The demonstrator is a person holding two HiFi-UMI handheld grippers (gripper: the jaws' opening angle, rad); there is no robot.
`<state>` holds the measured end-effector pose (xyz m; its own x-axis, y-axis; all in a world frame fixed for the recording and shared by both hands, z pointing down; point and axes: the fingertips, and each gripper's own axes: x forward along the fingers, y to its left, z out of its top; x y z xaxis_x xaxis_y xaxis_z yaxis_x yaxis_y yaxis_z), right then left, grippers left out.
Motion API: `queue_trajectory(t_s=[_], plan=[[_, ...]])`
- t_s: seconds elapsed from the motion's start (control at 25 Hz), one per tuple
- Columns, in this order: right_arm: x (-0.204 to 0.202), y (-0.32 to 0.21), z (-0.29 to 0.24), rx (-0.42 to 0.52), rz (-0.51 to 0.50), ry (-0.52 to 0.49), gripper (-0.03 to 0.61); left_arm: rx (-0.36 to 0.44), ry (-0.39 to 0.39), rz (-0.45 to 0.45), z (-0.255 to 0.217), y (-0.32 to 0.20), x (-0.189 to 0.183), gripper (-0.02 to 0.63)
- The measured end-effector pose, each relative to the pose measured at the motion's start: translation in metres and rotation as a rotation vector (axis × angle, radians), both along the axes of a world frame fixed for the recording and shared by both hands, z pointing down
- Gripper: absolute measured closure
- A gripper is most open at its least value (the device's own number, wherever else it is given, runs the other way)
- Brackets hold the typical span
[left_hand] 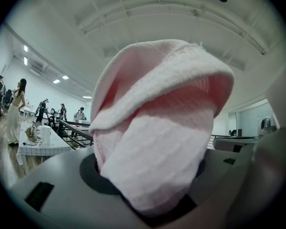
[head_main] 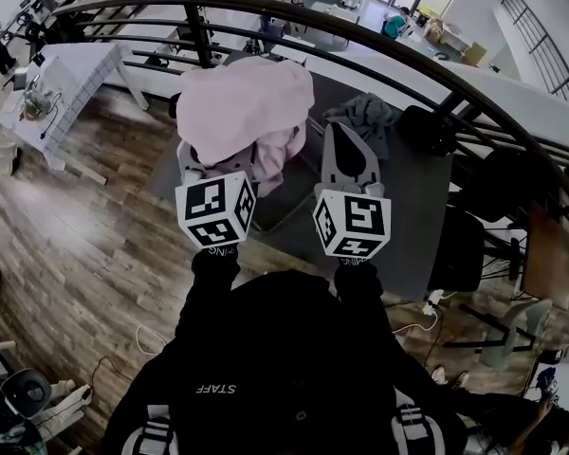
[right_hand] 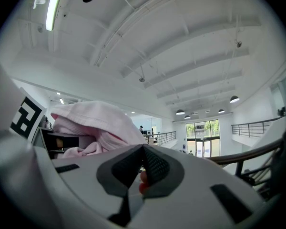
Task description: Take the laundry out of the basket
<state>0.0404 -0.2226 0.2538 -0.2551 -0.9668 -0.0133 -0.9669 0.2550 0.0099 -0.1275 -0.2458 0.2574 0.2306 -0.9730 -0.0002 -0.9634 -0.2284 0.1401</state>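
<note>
My left gripper (head_main: 223, 155) is raised and shut on a pale pink ribbed cloth (head_main: 247, 110). The cloth droops over the jaws and hides the fingertips. In the left gripper view the pink cloth (left_hand: 157, 128) fills the middle and bulges out from between the jaws of the left gripper (left_hand: 148, 187). My right gripper (head_main: 341, 136) is held up beside it, to the right, shut with no cloth in it. In the right gripper view the right gripper (right_hand: 142, 168) has its dark pads pressed together, and the pink cloth (right_hand: 93, 120) shows at the left. A grey-blue garment (head_main: 365, 114) lies on the dark grey surface (head_main: 412, 197) below.
A black metal railing (head_main: 379, 41) curves across in front of me. A dark rounded shape (head_main: 427, 129) sits at the surface's right edge. A white table (head_main: 71, 74) stands at the left on the wooden floor (head_main: 85, 226). Cables lie near my feet.
</note>
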Motion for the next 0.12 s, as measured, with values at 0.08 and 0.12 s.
queue_trajectory(t_s=[0.08,0.12], plan=[[0.0014,-0.0013,0.0017,0.0,0.001,0.001,0.565,-0.002,-0.001,0.003,0.0023,-0.0022,0.002,0.336],[0.002,-0.0021,0.0026,0.0,0.001,0.001,0.565,-0.004,-0.001,0.004,0.0035,-0.0035,0.0029,0.336]])
